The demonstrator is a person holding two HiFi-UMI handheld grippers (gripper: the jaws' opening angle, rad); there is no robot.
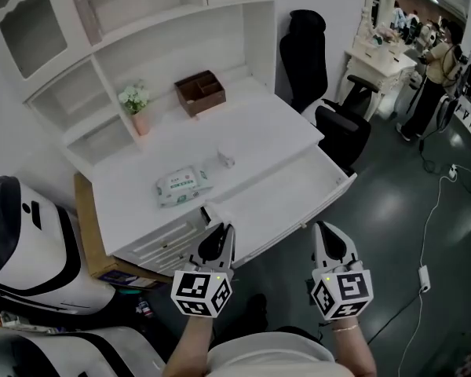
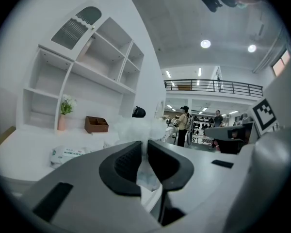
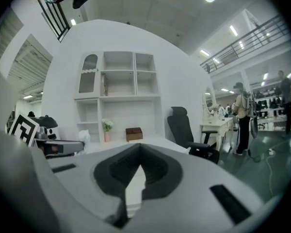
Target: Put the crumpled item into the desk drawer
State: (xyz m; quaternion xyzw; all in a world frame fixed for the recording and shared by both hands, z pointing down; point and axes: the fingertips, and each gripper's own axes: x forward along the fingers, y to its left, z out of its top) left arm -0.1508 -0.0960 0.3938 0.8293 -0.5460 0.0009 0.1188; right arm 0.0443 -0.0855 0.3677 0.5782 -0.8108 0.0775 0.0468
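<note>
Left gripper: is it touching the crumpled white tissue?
Touching. In the left gripper view the left gripper is clamped on the crumpled white tissue.

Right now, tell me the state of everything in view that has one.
White desk drawer: pulled open.
Left gripper: shut on the crumpled white wad.
Right gripper: shut, empty.
Green-and-white wipes pack: lying flat on the desktop.
Brown wooden box: upright, open-topped.

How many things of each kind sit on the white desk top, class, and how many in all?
Vase of flowers: 1
Brown box: 1
Wipes pack: 1
Small white item: 1
Total: 4
</note>
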